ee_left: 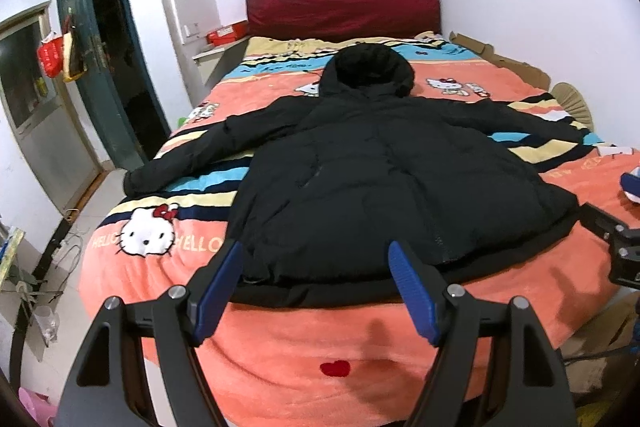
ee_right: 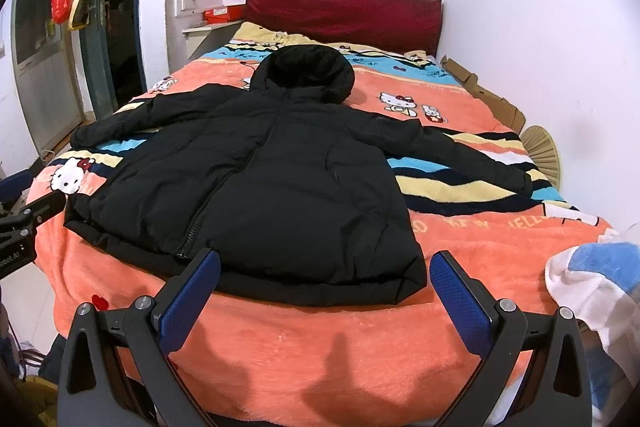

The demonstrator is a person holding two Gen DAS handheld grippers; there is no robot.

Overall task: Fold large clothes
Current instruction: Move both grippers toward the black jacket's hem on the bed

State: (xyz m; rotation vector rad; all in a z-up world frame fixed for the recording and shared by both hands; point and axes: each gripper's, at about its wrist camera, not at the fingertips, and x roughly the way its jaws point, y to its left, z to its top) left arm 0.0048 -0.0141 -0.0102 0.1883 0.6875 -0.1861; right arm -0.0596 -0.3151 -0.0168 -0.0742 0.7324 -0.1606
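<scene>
Your black hooded puffer jacket (ee_left: 360, 187) lies flat, front up and zipped, on the Hello Kitty blanket (ee_left: 280, 339), sleeves spread to both sides, hood toward the red headboard (ee_left: 344, 7). You hold the left gripper (ee_left: 316, 291) above the jacket's hem, jaws spread wide and empty; the right gripper (ee_right: 326, 297), equally agape, hangs at the hem's corner.

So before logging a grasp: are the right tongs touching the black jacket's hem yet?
Cannot tell. In the right wrist view the open right tongs frame the black jacket hem corner, but no contact or gap shows plainly.
</scene>
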